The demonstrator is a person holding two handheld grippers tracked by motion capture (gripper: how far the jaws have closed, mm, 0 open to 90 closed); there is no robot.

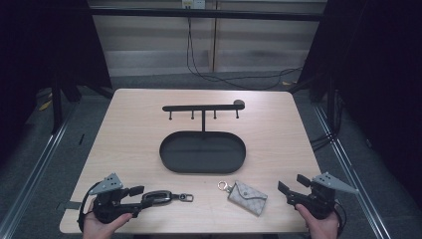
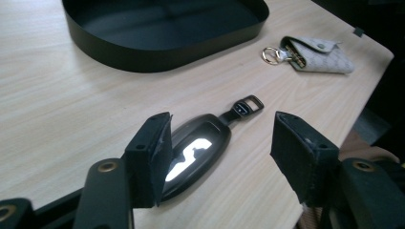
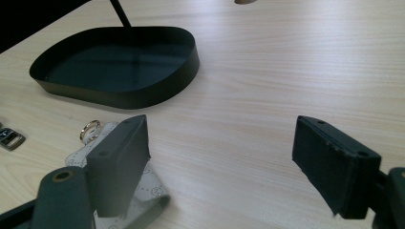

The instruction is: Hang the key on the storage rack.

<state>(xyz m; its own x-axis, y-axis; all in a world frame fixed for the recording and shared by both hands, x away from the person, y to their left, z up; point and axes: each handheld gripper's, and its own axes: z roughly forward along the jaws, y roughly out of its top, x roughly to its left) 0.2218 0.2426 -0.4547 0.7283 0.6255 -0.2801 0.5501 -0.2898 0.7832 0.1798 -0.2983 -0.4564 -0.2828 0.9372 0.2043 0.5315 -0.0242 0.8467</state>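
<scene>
A black car key fob (image 1: 159, 197) with a short strap and buckle lies near the table's front left. My left gripper (image 1: 138, 196) is open around its near end. In the left gripper view the fob (image 2: 196, 148) lies flat between the jaws of the left gripper (image 2: 222, 121), close against the left jaw and well clear of the right one. A grey patterned key pouch (image 1: 249, 197) with a gold ring (image 1: 222, 186) lies at front centre-right. My right gripper (image 1: 291, 183) is open just right of it. In the right gripper view the pouch (image 3: 150, 186) lies under and beside the left jaw of the right gripper (image 3: 220, 124), with bare table between the jaws.
A black oval tray (image 1: 169, 164) sits mid-table, with a black hook rail (image 1: 203, 107) on a post rising from its far side. The tray's wall (image 2: 143, 57) (image 3: 143, 98) faces both grippers. Dark curtains and floor cables surround the table.
</scene>
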